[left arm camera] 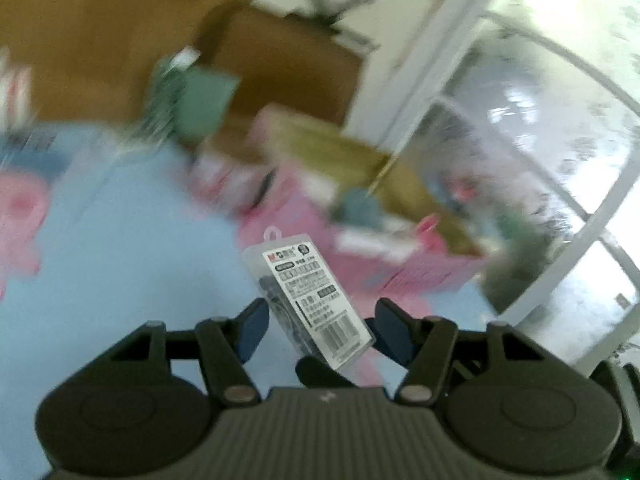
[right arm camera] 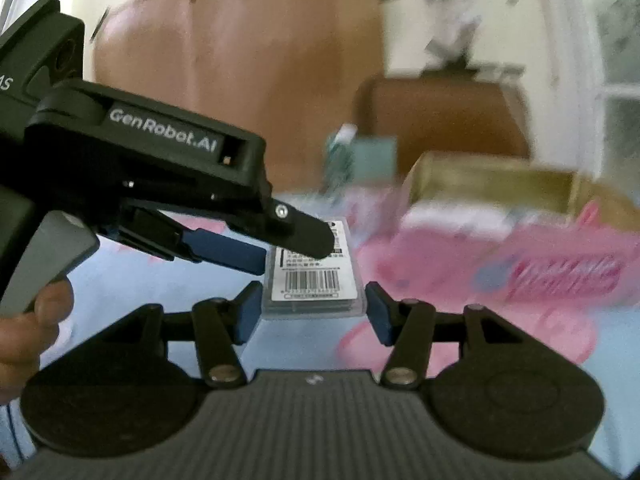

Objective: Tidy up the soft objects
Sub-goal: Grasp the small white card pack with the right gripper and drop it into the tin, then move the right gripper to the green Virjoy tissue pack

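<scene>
A small clear plastic box with a white barcode label hangs over a light blue sheet, tilted in the left wrist view. My left gripper has its blue pads against the box's two long edges. In the right wrist view the same box lies between the pads of my right gripper, which touch both its sides. There the left gripper reaches in from the left, one black finger across the box's far end. Both grippers are shut on the box.
A blurred pink basket and an open cardboard box sit beyond on the right. A green packet stands in front of brown wooden furniture. A hand holds the left gripper's trigger. Blurred pink soft things lie at left.
</scene>
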`<state>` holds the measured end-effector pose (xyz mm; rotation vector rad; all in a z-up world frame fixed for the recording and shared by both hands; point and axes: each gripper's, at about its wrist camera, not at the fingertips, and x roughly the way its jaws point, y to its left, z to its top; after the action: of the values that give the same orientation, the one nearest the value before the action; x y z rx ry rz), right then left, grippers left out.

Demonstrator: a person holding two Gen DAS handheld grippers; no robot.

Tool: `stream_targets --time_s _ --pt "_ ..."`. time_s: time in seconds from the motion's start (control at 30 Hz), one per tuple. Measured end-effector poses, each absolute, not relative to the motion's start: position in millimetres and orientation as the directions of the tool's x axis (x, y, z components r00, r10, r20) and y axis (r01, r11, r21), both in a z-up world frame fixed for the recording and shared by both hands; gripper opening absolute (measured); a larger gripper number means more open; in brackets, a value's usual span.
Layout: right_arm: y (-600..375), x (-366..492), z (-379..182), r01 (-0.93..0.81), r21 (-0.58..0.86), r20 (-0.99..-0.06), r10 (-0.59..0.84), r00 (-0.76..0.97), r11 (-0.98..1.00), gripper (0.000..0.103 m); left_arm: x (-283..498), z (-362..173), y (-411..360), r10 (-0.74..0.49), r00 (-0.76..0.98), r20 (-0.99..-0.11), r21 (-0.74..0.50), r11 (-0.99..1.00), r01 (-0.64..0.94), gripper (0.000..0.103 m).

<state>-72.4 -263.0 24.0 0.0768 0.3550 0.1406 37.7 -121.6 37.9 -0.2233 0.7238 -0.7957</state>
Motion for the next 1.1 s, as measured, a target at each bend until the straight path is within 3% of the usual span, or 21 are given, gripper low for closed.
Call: stream_targets --time_s 0.13,0.2,0.3,0.37,0.43,0.63,0.77,0.9,1.0,1.1 --pt "-292.4 -63.6 41.6 -0.028 0.073 -0.255 0.046 0.966 0.997 0.058 49.7 68.5 -169.1 -0.738 0.481 -0.473 -0.367 0.662 0.654 0.06" --pt "-306.6 -45.9 44.7 0.024 0.061 -0.236 -0.009 0.972 0.998 0.058 59.8 72.7 -195.4 -0.746 0.474 -0.469 -0.347 0.649 0.677 0.066" --pt "-329.9 -12.1 38.5 0.119 0.015 -0.233 -0.112 0.966 0.993 0.059 73.8 69.4 -228.9 -0.708 0.51 -0.489 -0.296 0.684 0.666 0.082" --pt "-338.5 11.4 28.5 0.204 -0.054 -0.248 -0.211 0.946 0.977 0.068 77.9 62.6 -239.8 -0.655 0.562 -0.505 -0.24 0.732 0.638 0.082" --pt "-349.2 17.2 22.3 0.265 -0.063 -0.277 -0.272 0.921 0.962 0.069 78.9 56.9 -232.5 -0.625 0.589 -0.513 -0.228 0.76 0.609 0.082" --pt "-365.2 -12.1 17.3 0.278 0.057 -0.23 -0.258 0.938 0.959 0.069 80.4 43.6 -181.8 -0.593 0.645 -0.482 -0.222 0.795 0.565 0.091" --pt "-352.3 -10.7 27.5 0.234 0.089 -0.215 -0.211 0.954 0.968 0.069 91.4 24.0 -126.5 -0.49 0.697 -0.524 -0.189 0.864 0.466 0.091" --pt "-319.0 -8.3 49.2 0.104 0.092 -0.186 -0.085 0.979 0.99 0.069 105.4 5.5 -66.2 -0.312 0.776 -0.548 -0.101 0.946 0.309 0.091" --pt "-292.0 13.3 58.4 -0.029 0.105 -0.224 0.052 0.973 0.994 0.069 111.4 -0.9 -31.8 -0.212 0.831 -0.515 -0.054 0.975 0.215 0.093" --pt "-262.9 53.4 58.7 -0.118 0.144 -0.319 0.159 0.935 0.983 0.069 112.5 -7.4 -10.3 -0.181 0.853 -0.489 -0.089 0.984 0.158 0.097"
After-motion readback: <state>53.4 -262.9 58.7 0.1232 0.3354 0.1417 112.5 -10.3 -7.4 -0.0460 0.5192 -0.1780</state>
